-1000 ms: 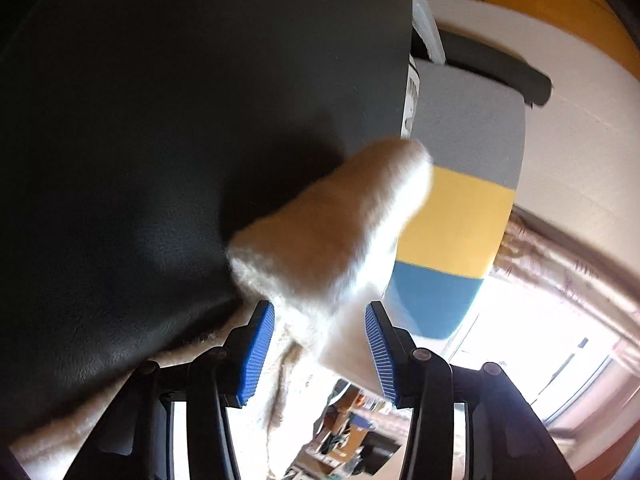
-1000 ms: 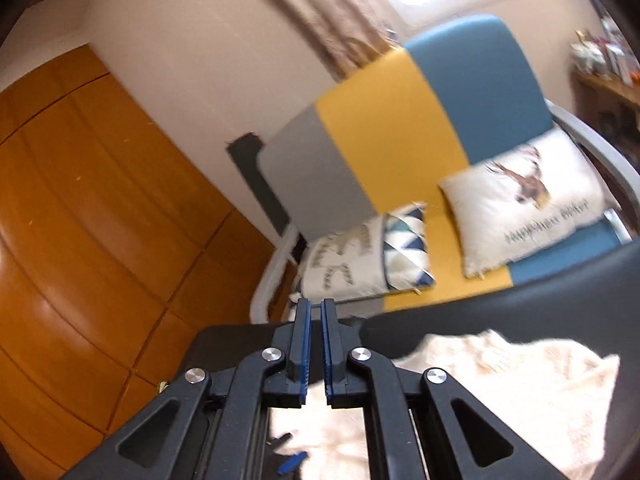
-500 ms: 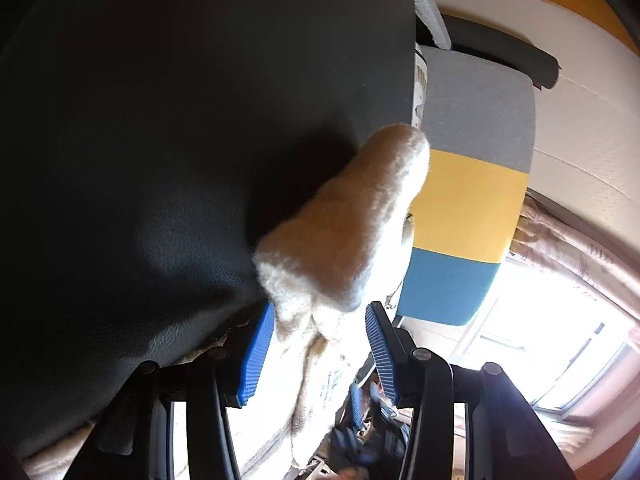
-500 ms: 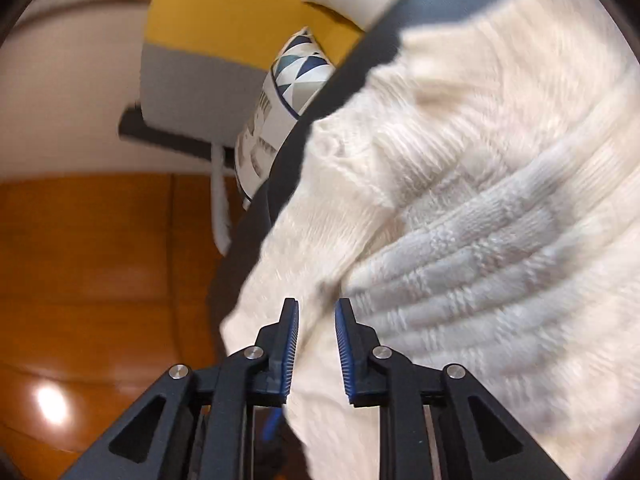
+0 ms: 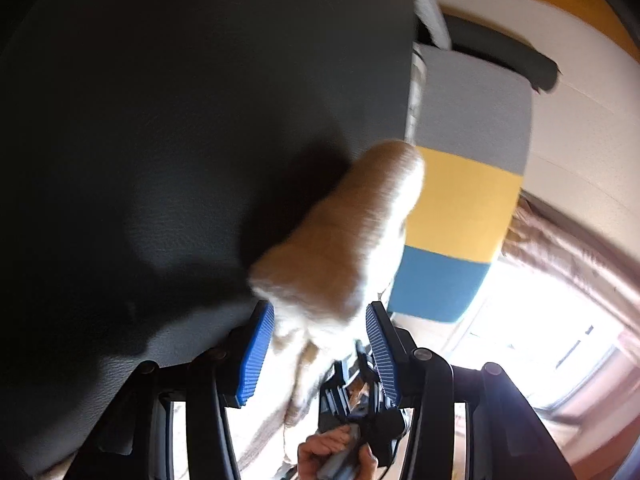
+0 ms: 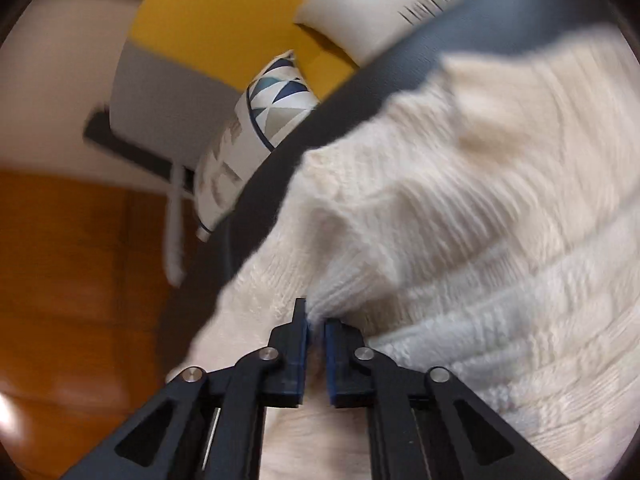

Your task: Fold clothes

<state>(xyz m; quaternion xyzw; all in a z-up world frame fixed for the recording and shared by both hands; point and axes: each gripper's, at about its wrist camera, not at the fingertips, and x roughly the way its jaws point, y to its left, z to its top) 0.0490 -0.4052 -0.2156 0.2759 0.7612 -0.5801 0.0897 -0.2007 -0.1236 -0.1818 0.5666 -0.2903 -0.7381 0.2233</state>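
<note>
Presently, the right hand-held gripper (image 6: 316, 322) is being kept clenched on a pinch of the cream sweater (image 6: 460, 220); its jaws have just been closing, and knit is seen bunching up between the blue pads (image 6: 330, 344). A ridge of fabric is being raised at the tips, running away up and to the right of them. The garment is being spread over the dark worktop (image 6: 360, 92), most of it lying to the right of this gripper, with the near left edge hanging toward the worktop's rim.

The left hand-held gripper (image 5: 320, 340) is being held released, its jaws parted about a rolled sleeve or fold of the same sweater (image 5: 344, 240). Fabric is lying between the pads (image 5: 256, 356), but whether it is being pressed cannot be told; no pinch is being seen. The long axis of that roll is running straight ahead from the jaws, toward the worktop's far edge. Below the jaws, a person's hand (image 5: 336, 456) is being seen on the other gripper.

Beyond the worktop, a striped sofa (image 6: 208, 40) with a patterned cushion (image 6: 276, 100) is being noted.

Judgement: the right gripper is the one engaged, so the coming fold is likely being led by it, across the body toward the right.
</note>
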